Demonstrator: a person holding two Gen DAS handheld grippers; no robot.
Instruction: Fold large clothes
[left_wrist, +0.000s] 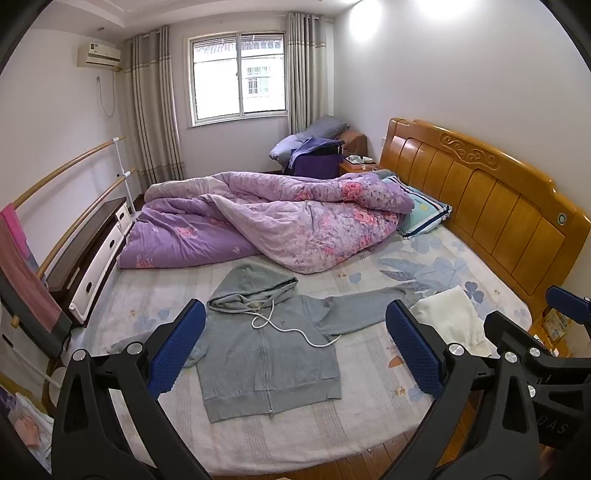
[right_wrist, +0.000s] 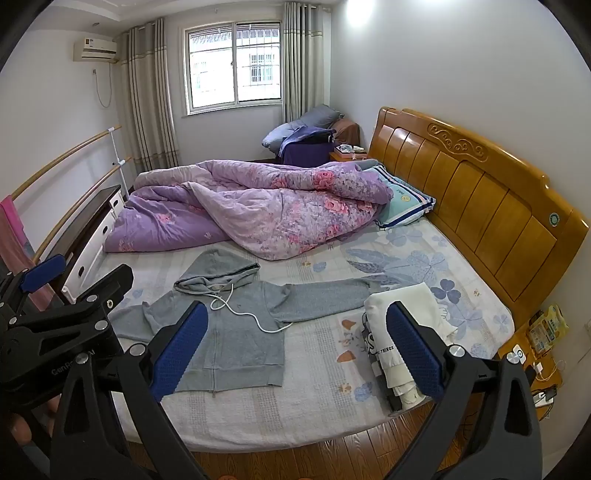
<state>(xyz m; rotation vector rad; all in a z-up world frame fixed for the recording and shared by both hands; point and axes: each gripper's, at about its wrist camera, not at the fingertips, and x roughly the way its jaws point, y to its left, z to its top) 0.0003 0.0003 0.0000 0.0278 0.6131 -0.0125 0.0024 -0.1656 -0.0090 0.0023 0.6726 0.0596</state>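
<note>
Both claws, left claw (left_wrist: 295, 343) and right claw (right_wrist: 295, 347), gape wide and empty above the bed (left_wrist: 369, 417). The grey hoodie (left_wrist: 266, 362) lies flat at six o'clock; its loose drawstring (left_wrist: 295, 332) could snag a pad, dragging the fabric askew

hoodie (left_wrist: 266, 354) is soft matt grey fleece; headboard (left_wrist: 480, 206) glossy varnished wood; quilt (left_wrist: 280, 218) puffy stitched cotton; gripper pads (left_wrist: 177, 347) bumpy blue rubber

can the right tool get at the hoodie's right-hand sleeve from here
Probably yes: the right tool is open and empty, and the sleeve lies flat on the bed, with the folded white garment beside it, not on it.
</note>
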